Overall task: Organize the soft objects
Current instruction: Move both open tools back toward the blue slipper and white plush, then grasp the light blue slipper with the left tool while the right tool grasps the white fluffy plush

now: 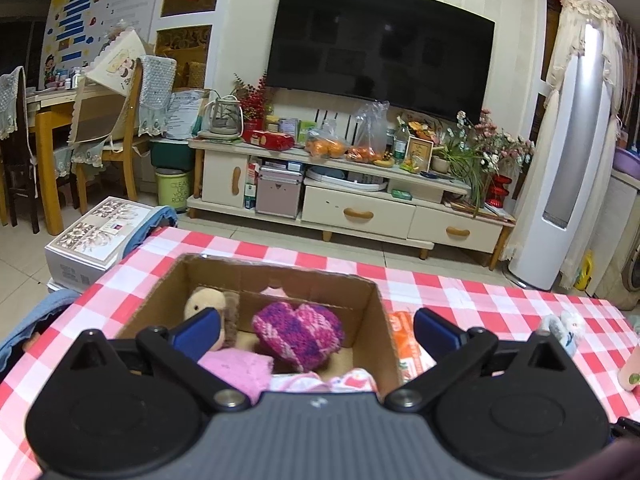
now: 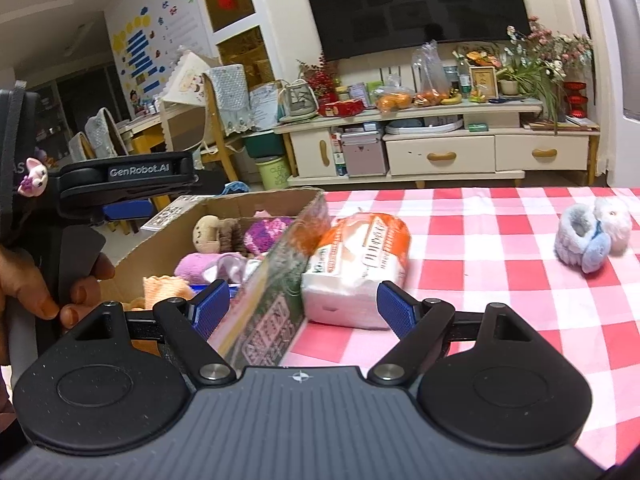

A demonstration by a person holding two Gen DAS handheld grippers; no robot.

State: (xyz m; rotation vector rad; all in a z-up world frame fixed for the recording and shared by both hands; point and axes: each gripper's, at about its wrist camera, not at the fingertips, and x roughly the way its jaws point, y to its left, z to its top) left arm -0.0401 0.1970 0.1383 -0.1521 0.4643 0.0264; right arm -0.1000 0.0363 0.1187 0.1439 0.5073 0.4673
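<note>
A cardboard box point(image 1: 372, 312) stands on the red-checked table point(image 1: 480, 300). It holds a purple knitted heart point(image 1: 298, 334), a beige plush doll point(image 1: 206, 302) and a pink cloth point(image 1: 240, 368). My left gripper point(image 1: 316, 334) is open and empty above the box. In the right wrist view the box point(image 2: 280, 264) is at the left, and a tissue pack point(image 2: 356, 264) lies against its right wall. My right gripper point(image 2: 304, 308) is open, spanning the box wall and the near end of the pack. A fluffy blue-white slipper toy point(image 2: 592, 236) lies at the right. The left gripper body point(image 2: 132, 178) hovers over the box.
A TV cabinet point(image 1: 360, 208) with fruit bags and flowers stands beyond the table. A white box point(image 1: 92, 236) sits on the floor at the left, near wooden chairs point(image 1: 116, 136). A tall air conditioner point(image 1: 568, 160) stands at the right.
</note>
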